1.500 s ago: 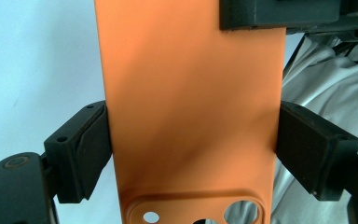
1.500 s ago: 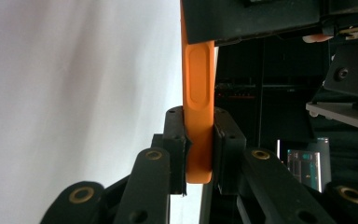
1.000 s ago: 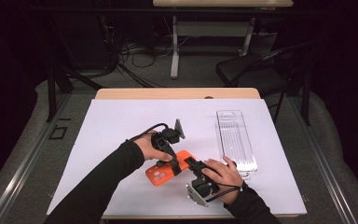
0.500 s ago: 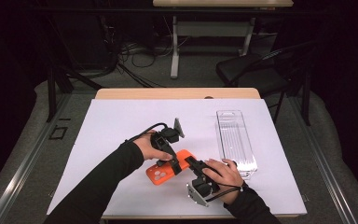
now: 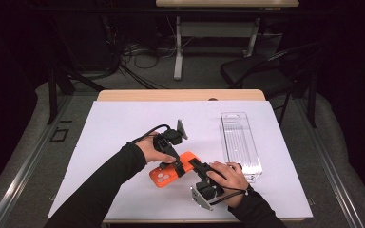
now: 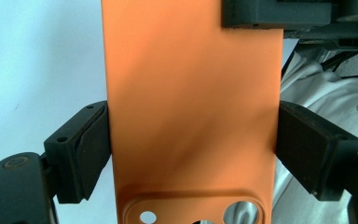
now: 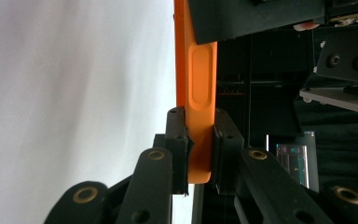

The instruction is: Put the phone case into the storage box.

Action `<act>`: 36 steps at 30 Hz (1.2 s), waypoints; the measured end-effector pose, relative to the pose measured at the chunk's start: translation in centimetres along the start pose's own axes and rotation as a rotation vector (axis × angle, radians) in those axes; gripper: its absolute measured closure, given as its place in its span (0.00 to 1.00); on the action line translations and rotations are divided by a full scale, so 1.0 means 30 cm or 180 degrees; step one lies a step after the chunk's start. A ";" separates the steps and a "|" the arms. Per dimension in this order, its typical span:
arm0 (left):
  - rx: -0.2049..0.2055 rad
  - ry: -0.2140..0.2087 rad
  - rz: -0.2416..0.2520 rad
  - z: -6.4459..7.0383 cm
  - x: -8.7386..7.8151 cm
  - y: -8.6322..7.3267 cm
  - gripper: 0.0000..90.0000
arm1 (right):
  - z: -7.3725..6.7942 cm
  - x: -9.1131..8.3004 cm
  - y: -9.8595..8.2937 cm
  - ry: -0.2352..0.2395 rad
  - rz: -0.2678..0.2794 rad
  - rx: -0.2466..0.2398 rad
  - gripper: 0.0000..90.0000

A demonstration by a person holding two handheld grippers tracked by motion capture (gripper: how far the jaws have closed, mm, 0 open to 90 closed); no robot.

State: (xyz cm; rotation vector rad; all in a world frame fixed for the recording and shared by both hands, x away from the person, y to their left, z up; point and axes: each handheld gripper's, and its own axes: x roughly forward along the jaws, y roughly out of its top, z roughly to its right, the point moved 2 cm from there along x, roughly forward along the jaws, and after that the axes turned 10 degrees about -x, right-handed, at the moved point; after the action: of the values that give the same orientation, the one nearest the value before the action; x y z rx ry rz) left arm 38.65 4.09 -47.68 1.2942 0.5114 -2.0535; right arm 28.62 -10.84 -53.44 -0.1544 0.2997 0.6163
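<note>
Item: orange phone case (image 5: 173,169), light, thin and, I judge, flexible (smooth, so slippery). My left hand-held gripper (image 6: 191,154) clamps its long edges; my right hand-held gripper (image 7: 199,149) pinches one end edge, above the white surface (image 5: 123,128).

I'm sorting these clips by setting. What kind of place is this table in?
Probably a lab or recording studio, not a home. A white-covered table stands in a dark, curtained space, bundled cables lie on the floor behind it, and a folding chair and another desk stand beyond.
</note>
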 end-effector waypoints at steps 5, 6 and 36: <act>-0.0006 0.0001 0.0035 -0.001 -0.005 -0.002 0.17 | 0.003 -0.002 -0.001 -0.0024 -0.0007 -0.0003 0.89; 0.0001 0.0003 0.0036 -0.002 -0.005 -0.002 0.17 | 0.003 -0.002 -0.001 -0.0025 -0.0009 -0.0009 0.89; -0.0097 0.0188 0.0422 -0.050 -0.095 -0.060 0.11 | 0.004 -0.003 -0.006 -0.0015 -0.0033 0.0021 0.89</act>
State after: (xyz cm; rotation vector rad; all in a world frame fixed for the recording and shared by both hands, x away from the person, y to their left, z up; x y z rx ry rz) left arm 39.20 7.20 -45.80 1.3377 0.4684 -1.8970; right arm 28.69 -11.02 -53.27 -0.1480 0.2960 0.6052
